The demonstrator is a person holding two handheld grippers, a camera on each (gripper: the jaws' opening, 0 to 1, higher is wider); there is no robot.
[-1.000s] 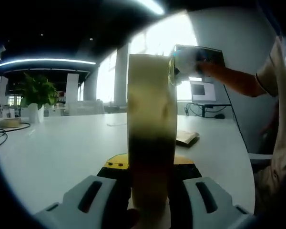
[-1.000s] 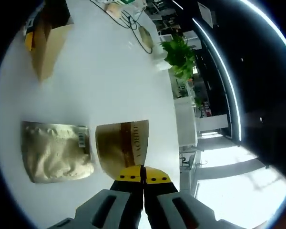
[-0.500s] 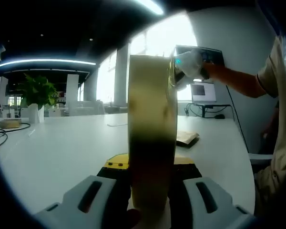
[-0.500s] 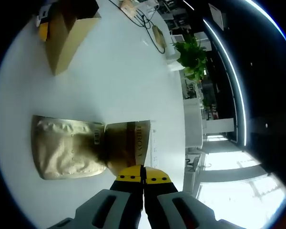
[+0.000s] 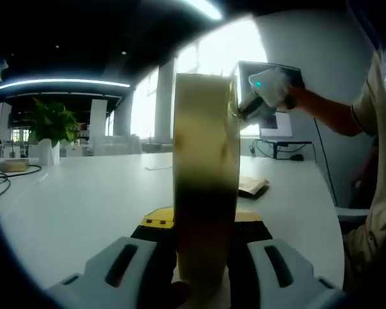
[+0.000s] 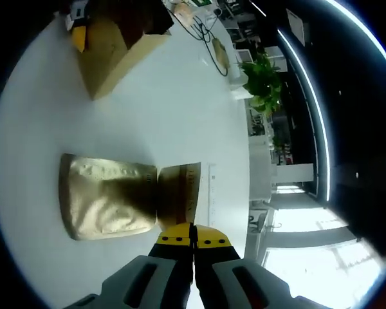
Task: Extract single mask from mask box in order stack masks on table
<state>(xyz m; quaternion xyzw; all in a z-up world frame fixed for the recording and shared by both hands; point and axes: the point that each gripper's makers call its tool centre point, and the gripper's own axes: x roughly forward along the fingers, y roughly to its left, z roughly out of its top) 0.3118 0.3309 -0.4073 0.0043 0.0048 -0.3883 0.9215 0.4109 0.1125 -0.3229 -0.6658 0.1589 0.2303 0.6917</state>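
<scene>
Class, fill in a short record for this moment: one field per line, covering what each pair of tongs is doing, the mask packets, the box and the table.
left tongs: shut on the mask box, held upright on the table
right tongs: shut on the edge of a gold mask packet
packets: held packet overlaps a second gold packet lying flat
table: white, also bears a potted plant
right tongs as seen in the left gripper view: beside the top of the box
</scene>
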